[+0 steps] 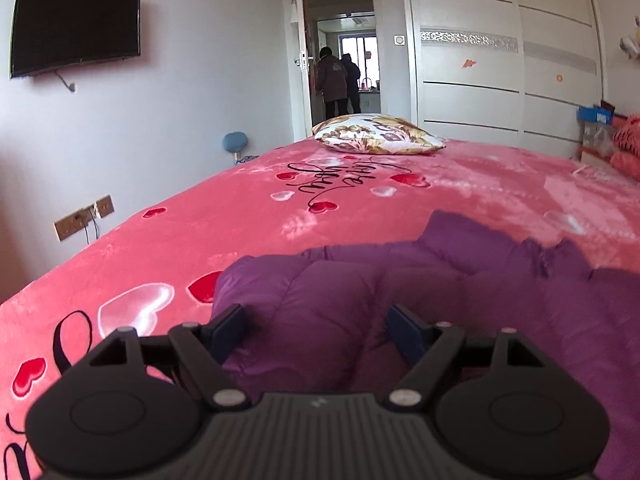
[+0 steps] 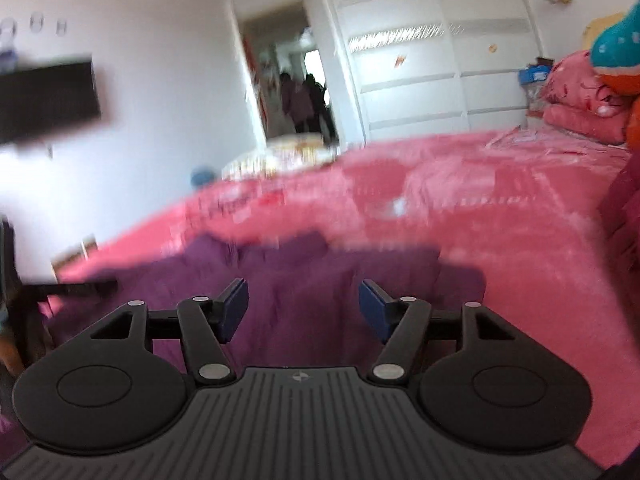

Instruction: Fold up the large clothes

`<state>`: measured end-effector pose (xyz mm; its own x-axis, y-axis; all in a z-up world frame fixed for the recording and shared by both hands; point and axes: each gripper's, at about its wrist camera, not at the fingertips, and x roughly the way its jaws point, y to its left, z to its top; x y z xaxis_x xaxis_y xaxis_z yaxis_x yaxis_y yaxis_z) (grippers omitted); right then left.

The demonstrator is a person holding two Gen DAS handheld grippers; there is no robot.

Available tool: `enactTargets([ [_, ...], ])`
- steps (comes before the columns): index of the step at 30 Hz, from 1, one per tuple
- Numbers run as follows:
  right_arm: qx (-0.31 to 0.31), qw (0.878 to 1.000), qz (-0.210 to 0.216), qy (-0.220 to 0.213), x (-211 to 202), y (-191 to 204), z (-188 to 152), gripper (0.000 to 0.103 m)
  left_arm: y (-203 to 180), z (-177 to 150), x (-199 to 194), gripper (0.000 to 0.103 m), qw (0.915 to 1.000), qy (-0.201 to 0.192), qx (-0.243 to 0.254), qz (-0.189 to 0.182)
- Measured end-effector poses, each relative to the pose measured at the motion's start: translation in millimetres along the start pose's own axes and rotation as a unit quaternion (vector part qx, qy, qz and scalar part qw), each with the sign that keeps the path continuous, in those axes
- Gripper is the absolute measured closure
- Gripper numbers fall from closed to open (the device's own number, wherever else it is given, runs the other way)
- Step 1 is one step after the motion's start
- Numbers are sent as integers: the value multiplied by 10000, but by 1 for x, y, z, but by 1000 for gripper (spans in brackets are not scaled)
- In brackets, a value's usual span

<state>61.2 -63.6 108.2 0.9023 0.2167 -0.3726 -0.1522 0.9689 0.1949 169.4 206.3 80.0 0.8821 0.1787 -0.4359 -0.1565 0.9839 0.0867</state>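
Observation:
A purple padded jacket (image 1: 460, 280) lies spread on the pink heart-print bedspread (image 1: 240, 216). My left gripper (image 1: 316, 332) is open, low over the jacket's left end, with the puffy fabric between and under its fingers. My right gripper (image 2: 302, 308) is open, just above the jacket (image 2: 320, 276), holding nothing. The right wrist view is blurred by motion. The left gripper's black arm (image 2: 72, 289) shows at the left edge of the right wrist view.
A floral pillow (image 1: 378, 135) lies at the bed's far end. Pink pillows and a plush toy (image 2: 592, 96) sit at the right. A wall TV (image 1: 76, 28), wall sockets (image 1: 82, 218), a white wardrobe (image 1: 500, 60) and an open doorway with two people (image 1: 338, 80) lie beyond.

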Motion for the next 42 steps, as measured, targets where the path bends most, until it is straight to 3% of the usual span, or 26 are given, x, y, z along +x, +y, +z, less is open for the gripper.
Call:
enactTargets([
  [4,252,9989,48,383,19,-14,-18,33,-5,-15,4,16,9994,-183,284,22],
  [11,636,9954,103,708,44,-24,-23,41,5,-28,16,9,9996,-146,-31,-253],
  [23,597,9965,285,506,40,-26,-35,39,-4,-37,25,4,9999,-70,59,-138],
  [24,611,9966,295,471,37,-26,-35,38,-4,-36,24,4,9999,-54,82,-119],
  [28,764,9945,595,406,29,-27,-36,9,-6,-25,16,4,9995,247,202,59],
  [29,782,9943,593,419,23,-25,-36,6,-5,-21,11,5,9991,357,190,100],
  [32,862,9944,349,507,2,-12,-31,2,1,-11,-15,8,9984,540,169,59],
  [36,1159,9921,103,477,-25,1,-26,0,15,-13,-69,8,9987,441,219,-140],
  [42,763,9941,-320,698,-66,32,-37,0,30,-41,-128,8,9965,714,234,-373],
])
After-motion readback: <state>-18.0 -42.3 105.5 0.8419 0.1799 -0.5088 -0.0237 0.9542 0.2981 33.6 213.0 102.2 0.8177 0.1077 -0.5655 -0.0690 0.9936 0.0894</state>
